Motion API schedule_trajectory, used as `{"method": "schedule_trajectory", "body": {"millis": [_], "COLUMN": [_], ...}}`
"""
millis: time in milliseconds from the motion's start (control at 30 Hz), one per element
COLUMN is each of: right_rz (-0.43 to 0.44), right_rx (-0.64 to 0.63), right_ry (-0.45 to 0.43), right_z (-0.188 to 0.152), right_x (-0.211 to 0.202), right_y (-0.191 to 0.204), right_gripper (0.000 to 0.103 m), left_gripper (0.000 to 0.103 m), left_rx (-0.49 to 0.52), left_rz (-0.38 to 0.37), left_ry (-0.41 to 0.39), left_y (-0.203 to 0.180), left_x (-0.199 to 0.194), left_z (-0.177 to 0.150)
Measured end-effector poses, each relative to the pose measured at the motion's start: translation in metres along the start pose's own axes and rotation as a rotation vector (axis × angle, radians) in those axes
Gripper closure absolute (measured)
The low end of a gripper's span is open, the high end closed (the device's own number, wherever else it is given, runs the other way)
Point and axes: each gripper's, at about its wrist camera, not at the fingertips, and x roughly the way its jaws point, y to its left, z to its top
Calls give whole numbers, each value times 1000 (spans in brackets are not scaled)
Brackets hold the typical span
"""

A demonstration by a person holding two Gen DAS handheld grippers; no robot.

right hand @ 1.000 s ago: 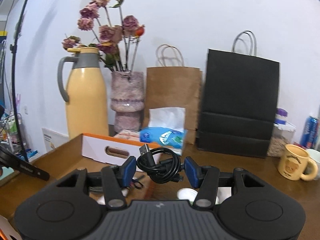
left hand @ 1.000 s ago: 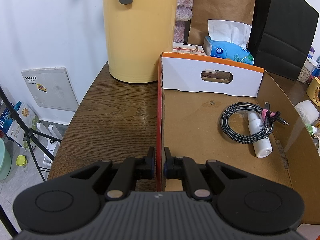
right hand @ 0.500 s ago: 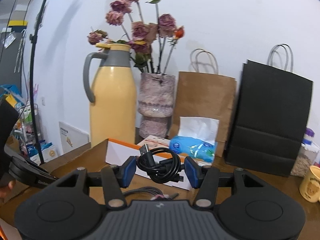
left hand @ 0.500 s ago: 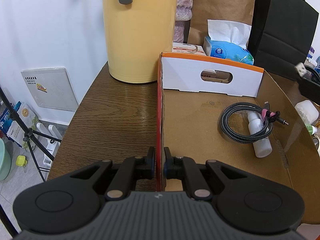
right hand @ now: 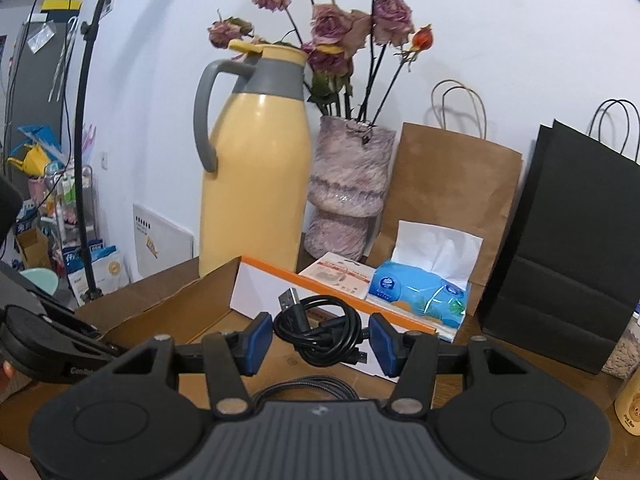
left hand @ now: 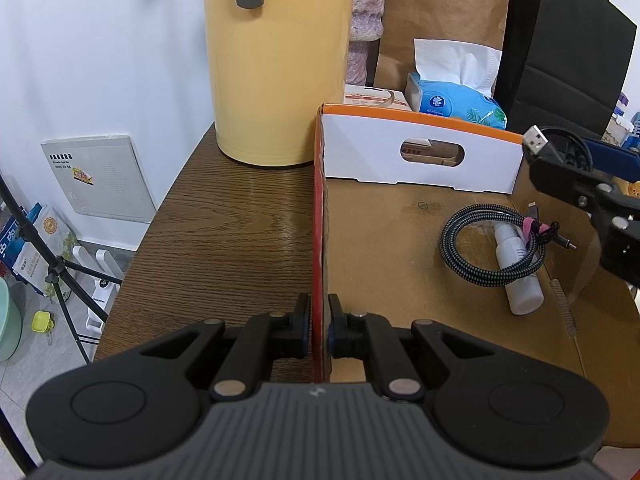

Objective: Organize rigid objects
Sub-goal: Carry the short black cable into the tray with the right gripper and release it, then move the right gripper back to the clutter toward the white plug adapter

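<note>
Since the earlier frame, my right gripper (right hand: 320, 338), clamping the coiled black cable (right hand: 320, 330), had crossed over the cardboard box (left hand: 400, 216); my left gripper (left hand: 319, 326) pinched its side wall.

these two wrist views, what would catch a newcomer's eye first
The tall yellow thermos jug with its grey handle stands at the table's back left, dried roses in a mottled vase rising beside it. In front, the right hand-held gripper holds a coiled black USB cable over the open cardboard box. The left hand-held gripper is clamped on the box's red side wall.
</note>
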Motion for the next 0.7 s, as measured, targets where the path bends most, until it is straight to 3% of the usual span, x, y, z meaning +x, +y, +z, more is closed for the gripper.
{"method": "schedule_trajectory", "body": {"millis": [267,300,400,500,700], "right_rz": [0,0,-11,-10,-26], "right_rx": [-11,-11,-12,-21,-21], "right_ry": [27,32,32,31,41], "right_z": [0,0,-1,-1,-1], "right_x": [5,5,4,2,3], "right_y": [3,3,3,4,4], "right_gripper": [50,47,6,0,0], "left_gripper": [94,94,94,94,94], "left_rx": [2,2,3,3,3], "left_rz": [1,0,0,0,0], "left_ry": [-2,-2,-2,-3,-2], "left_y": [-2,-2,-2,-3,-3], "left_x": [0,0,0,-1,-1], "left_z": [0,0,0,0,0]}}
